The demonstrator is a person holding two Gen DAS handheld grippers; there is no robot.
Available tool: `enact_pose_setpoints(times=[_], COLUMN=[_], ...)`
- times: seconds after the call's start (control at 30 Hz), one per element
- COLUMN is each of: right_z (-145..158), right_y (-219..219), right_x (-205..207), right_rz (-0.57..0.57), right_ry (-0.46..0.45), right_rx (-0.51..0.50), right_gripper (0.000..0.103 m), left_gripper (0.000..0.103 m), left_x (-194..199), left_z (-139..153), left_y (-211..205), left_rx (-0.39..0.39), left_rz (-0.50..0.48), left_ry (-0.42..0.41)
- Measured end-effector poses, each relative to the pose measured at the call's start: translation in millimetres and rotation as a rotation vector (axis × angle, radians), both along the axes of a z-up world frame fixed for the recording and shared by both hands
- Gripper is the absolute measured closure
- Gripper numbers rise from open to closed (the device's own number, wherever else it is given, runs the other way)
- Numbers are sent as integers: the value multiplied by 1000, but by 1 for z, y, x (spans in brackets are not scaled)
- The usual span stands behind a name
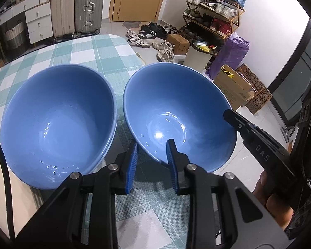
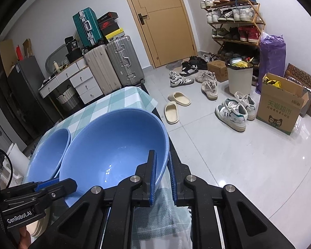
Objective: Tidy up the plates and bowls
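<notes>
— Where were the bowls at that moment?

— Two blue ones sat side by side on the checked tablecloth (image 1: 89, 47). The right-hand bowl (image 1: 176, 112) stood at the table's edge, tilted a little; the stack of bowls (image 1: 58, 120) beside it (a second rim showed under the top one) rested flat, the two nearly touching.

— And the grippers?

— Both were on the right-hand bowl. The left gripper (image 1: 152, 161) was clamped on its near rim, one blue pad inside the bowl and the other against the outer wall. The right gripper (image 2: 161, 170) pinched the rim on the bowl's right side, again one pad inside and one outside, jaws squeezed tight on the wall.

— Could each see the other?

— Yes. The right gripper's black finger reached the bowl's rim from the right in the left wrist view, with fingers of a hand (image 1: 273, 205) below it.

— Anything else nearby?

— Beyond the table, suitcases (image 2: 114, 66), a shoe rack (image 2: 236, 20) and a cardboard box (image 2: 280, 108) on the tiled floor.
</notes>
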State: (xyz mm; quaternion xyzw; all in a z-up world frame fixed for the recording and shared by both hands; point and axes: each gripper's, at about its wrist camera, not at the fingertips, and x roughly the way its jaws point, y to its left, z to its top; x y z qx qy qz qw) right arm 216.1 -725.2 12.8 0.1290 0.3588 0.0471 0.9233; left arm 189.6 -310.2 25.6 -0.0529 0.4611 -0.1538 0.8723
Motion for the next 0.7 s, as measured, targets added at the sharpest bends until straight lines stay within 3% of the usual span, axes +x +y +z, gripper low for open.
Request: enact_pose_setpoints(times=[0.7], right_z=[50], right_y=[2], right_x=[-31], right_rz=[-6], right_ry=[-114], right_rx=[-22], right_gripper=[90], left_gripper=[78], left_x=[-33], left_z=[45], left_y=[4], left_rx=[6], left_rz=[-37], left_ry=[-97])
